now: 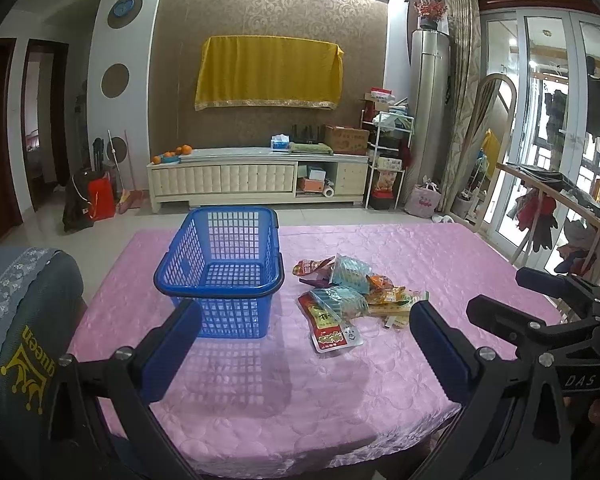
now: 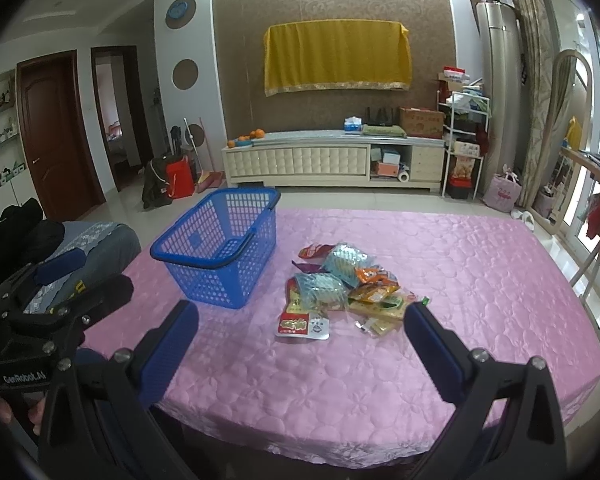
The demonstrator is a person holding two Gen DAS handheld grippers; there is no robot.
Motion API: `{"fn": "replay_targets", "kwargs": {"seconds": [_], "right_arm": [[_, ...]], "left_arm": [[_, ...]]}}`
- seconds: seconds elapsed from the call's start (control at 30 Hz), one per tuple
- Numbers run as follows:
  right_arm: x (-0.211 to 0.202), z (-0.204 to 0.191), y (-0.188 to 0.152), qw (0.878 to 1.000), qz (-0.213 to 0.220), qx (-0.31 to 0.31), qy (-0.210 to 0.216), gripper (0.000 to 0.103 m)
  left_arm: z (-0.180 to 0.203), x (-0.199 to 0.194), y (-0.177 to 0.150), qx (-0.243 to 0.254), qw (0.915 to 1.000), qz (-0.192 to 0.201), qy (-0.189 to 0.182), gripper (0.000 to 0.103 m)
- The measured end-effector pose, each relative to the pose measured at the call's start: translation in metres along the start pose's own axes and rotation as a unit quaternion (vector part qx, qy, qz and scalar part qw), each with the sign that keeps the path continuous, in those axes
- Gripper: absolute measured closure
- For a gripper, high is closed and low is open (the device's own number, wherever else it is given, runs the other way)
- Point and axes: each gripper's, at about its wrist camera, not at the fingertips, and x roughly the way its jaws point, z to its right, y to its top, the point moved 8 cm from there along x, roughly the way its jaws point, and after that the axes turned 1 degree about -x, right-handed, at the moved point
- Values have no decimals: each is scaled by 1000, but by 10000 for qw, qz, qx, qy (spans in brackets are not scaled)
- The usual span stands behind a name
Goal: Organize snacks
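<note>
— Where are the two grippers?

— Both hover level over the near edge of the pink tablecloth (image 1: pixel 380 380), side by side. The left gripper (image 1: pixel 306 336) has its fingers spread wide and holds nothing; the right gripper (image 2: pixel 300 338) is equally wide and empty.

— And the snacks?

— The snack packets (image 2: pixel 340 292) lie heaped mid-table, just right of the empty blue basket (image 1: pixel 220 272), apart from both grippers.
</note>
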Motion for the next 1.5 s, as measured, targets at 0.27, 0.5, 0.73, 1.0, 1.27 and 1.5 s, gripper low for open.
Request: {"fn": "replay_targets", "kwargs": {"seconds": [0.27, 0.5, 0.73, 1.0, 1.27, 1.5], "right_arm": [[2, 0, -1, 10000, -21, 16, 38, 0], [3, 0, -2, 10000, -69, 23, 59, 0], [3, 1, -2, 9999, -100, -11, 76, 0], [3, 1, -3, 9999, -106, -34, 67, 0], [4, 1, -3, 9998, -146, -80, 98, 0], [5, 0, -2, 9997, -170, -113, 114, 0]], "left_arm": [[-1, 0, 0, -34, 10000, -22, -30, 0], [-2, 1, -1, -28, 10000, -45, -47, 0], [-2, 1, -3, -20, 10000, -63, -52, 0], [-1, 1, -6, -19, 10000, -82, -54, 0], [0, -1, -8, -19, 9999, -99, -60, 0], [-1, -1, -6, -37, 9999, -114, -50, 0]]}}
